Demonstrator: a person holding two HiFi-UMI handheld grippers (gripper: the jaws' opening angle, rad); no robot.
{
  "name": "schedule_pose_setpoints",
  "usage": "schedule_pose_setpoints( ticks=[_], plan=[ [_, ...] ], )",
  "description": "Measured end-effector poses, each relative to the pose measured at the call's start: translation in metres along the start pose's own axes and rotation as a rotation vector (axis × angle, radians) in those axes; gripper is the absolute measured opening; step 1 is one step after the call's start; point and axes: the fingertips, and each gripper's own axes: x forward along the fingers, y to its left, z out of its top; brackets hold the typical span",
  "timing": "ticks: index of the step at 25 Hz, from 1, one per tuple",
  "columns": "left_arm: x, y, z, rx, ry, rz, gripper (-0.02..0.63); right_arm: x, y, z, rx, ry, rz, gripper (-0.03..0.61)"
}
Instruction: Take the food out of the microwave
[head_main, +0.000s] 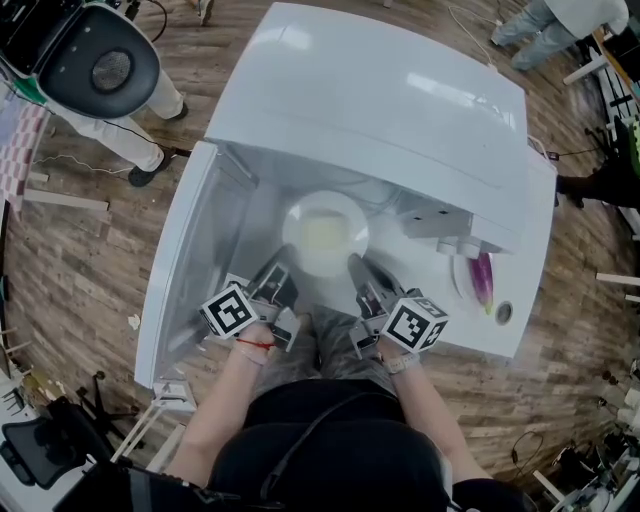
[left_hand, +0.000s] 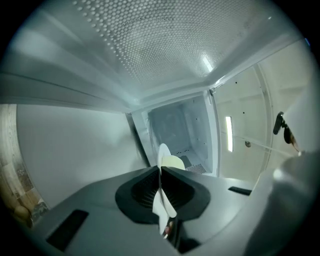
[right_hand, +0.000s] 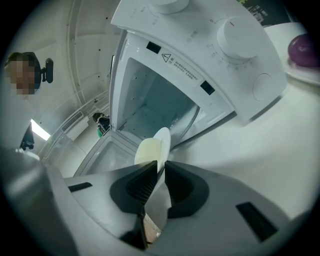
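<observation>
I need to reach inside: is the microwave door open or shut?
Open: microwave door stands swung left, cavity exposed.

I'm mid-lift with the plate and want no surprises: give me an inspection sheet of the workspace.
Surface: white table carries the microwave, door open.
Job's things: plate of pale food at the cavity mouth.
Clutter: purple vegetable on a saucer, right of the microwave.
Grippers: left claw and right claw each clamp the plate's rim.
Cables: loose leads on the wooden floor.
Surroundings: bystanders' legs nearby.
</observation>
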Motion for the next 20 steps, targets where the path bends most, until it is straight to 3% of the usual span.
schedule_pose_setpoints(
  ticks=[14,18,20],
  plan=[
    [-0.018,-0.001,-0.022,0.019,0.046,-0.002,0.021,-0.027,0.003,-0.022,0.014,-0.03,-0.028,0.061],
    [-0.028,0.009,-0.028,0.038,0.066,0.05,0.021,-0.034,0.003,-0.029,0.018,-0.035,-0.036,0.061],
    [-0.03,0.008,-0.031,0.032,0.07,0.039,0.021,-0.037,0.003,-0.033,0.02,-0.037,-0.04,0.061]
  ],
)
